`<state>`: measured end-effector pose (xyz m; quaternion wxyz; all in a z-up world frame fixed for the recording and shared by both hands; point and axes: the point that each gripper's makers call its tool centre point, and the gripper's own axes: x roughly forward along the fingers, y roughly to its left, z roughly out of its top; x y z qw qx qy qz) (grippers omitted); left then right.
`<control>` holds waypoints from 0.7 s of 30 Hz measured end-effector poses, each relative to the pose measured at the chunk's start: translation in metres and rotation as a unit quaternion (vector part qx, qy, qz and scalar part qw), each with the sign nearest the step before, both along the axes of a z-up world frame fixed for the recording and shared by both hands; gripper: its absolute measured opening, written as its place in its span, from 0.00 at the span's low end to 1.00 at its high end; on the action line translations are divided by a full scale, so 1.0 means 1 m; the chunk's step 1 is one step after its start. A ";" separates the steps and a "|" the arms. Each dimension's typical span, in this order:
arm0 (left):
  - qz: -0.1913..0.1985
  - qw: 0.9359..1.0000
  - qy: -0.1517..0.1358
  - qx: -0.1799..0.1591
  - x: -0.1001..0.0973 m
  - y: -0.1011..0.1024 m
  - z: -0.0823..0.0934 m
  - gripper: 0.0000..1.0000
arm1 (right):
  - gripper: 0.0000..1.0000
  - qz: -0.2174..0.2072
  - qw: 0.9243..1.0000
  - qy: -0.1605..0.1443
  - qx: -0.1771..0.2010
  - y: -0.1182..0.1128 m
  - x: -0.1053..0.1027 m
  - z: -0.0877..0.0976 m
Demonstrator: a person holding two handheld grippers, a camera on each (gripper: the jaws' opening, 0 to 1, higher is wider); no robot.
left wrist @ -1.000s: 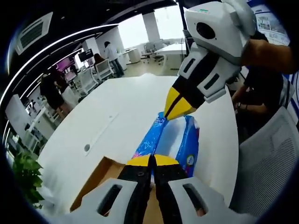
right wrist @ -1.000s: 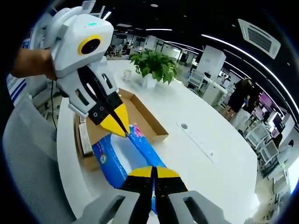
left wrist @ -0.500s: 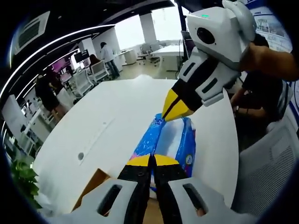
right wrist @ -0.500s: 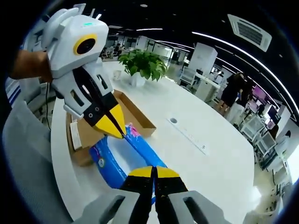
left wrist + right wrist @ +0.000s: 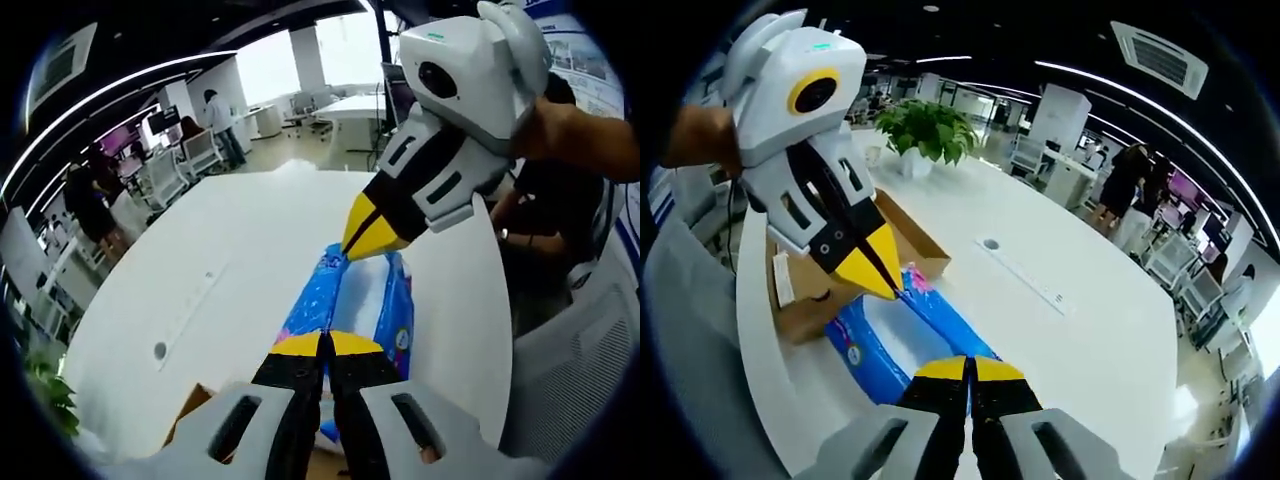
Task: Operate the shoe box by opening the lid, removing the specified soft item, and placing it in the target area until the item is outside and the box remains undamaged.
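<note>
A blue soft tissue pack (image 5: 378, 305) with a white middle hangs over the white table (image 5: 250, 240), stretched between both grippers. My left gripper (image 5: 325, 345) is shut on its near end in the left gripper view. The right gripper (image 5: 365, 238) comes down from the upper right and is shut on the far end. In the right gripper view my right gripper (image 5: 968, 368) pinches the pack (image 5: 890, 340), and the left gripper (image 5: 878, 278) bites its other end. The open cardboard shoe box (image 5: 805, 290) lies behind the pack by the table edge; one corner (image 5: 192, 405) peeks in low on the left.
A potted plant (image 5: 925, 128) stands on the table beyond the box. A round cable port (image 5: 989, 243) sits mid-table. A grey chair (image 5: 570, 360) is beside the table edge, and a hand (image 5: 580, 130) holds the right gripper. People and desks fill the background.
Both grippers have carried the pack further away from the box. The box has slid toward the bottom left of the left gripper view and leftward in the right gripper view.
</note>
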<state>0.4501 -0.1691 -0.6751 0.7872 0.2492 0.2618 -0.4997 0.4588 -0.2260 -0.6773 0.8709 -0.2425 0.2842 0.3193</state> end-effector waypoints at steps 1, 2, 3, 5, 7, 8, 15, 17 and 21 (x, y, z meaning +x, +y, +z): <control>-0.002 1.000 0.001 0.000 0.000 -0.003 -0.001 0.00 | 0.00 -0.002 1.000 0.000 0.000 -0.003 0.001 -0.001; -0.004 1.000 0.001 0.000 0.000 -0.005 -0.002 0.00 | 0.00 -0.003 1.000 0.000 -0.001 -0.005 0.001 -0.001; -0.006 1.000 0.000 0.000 0.001 -0.008 -0.002 0.00 | 0.00 -0.006 1.000 0.000 -0.001 -0.009 0.002 -0.002; -0.010 1.000 0.002 0.000 0.002 -0.014 -0.005 0.00 | 0.00 -0.011 1.000 0.000 -0.002 -0.016 0.002 -0.003; -0.013 1.000 0.004 -0.002 0.003 -0.021 -0.006 0.00 | 0.00 -0.016 1.000 0.002 -0.004 -0.022 0.003 -0.005; -0.016 1.000 0.004 -0.003 0.003 -0.025 -0.006 0.00 | 0.00 -0.018 1.000 0.002 -0.004 -0.025 0.003 -0.005; -0.030 1.000 0.006 -0.008 0.004 -0.047 -0.012 0.00 | 0.00 -0.036 0.999 0.003 -0.007 -0.047 0.006 -0.010; -0.032 0.999 0.006 -0.009 0.006 -0.052 -0.014 0.00 | 0.00 -0.039 0.999 0.003 -0.010 -0.052 0.007 -0.012; -0.037 0.999 0.008 -0.011 0.007 -0.061 -0.018 0.00 | 0.00 -0.044 0.999 0.002 -0.018 -0.062 0.009 -0.015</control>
